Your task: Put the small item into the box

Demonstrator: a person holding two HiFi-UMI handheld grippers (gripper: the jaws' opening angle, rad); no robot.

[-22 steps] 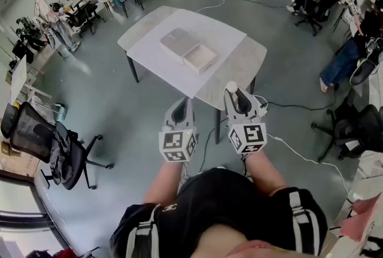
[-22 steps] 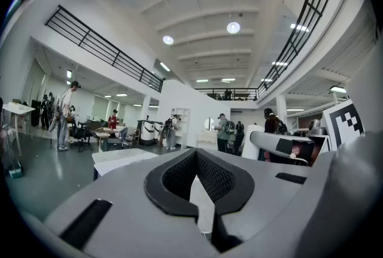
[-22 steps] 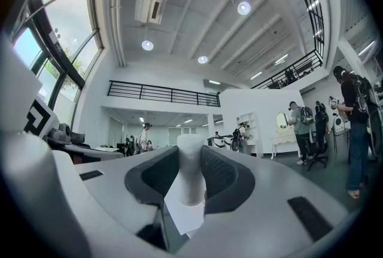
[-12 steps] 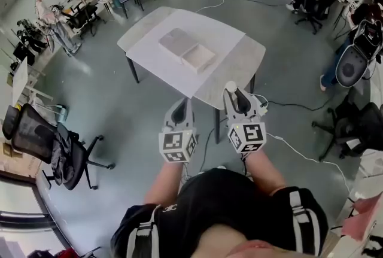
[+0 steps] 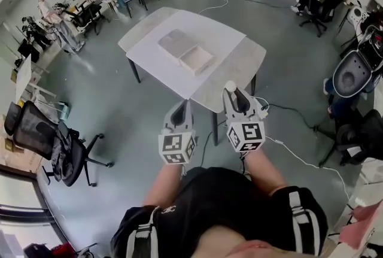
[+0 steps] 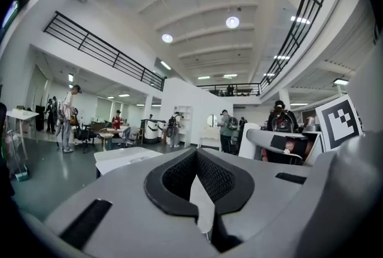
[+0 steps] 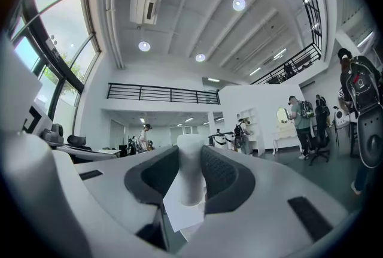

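One shallow box [image 5: 186, 51] on table [image 5: 236, 65], white cylinder [image 7: 191, 173] in right gripper [image 5: 234, 94]

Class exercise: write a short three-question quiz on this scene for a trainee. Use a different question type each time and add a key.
1. True or false: the right tongs are shut on a small white cylindrical item.
2. Choose one: the pale shallow open box sits A) on the white table top; B) on the floor; C) on a black office chair.
3. Short answer: what do the left tongs hold?

Key: 1 true. 2 A. 3 nothing; their jaws are together.
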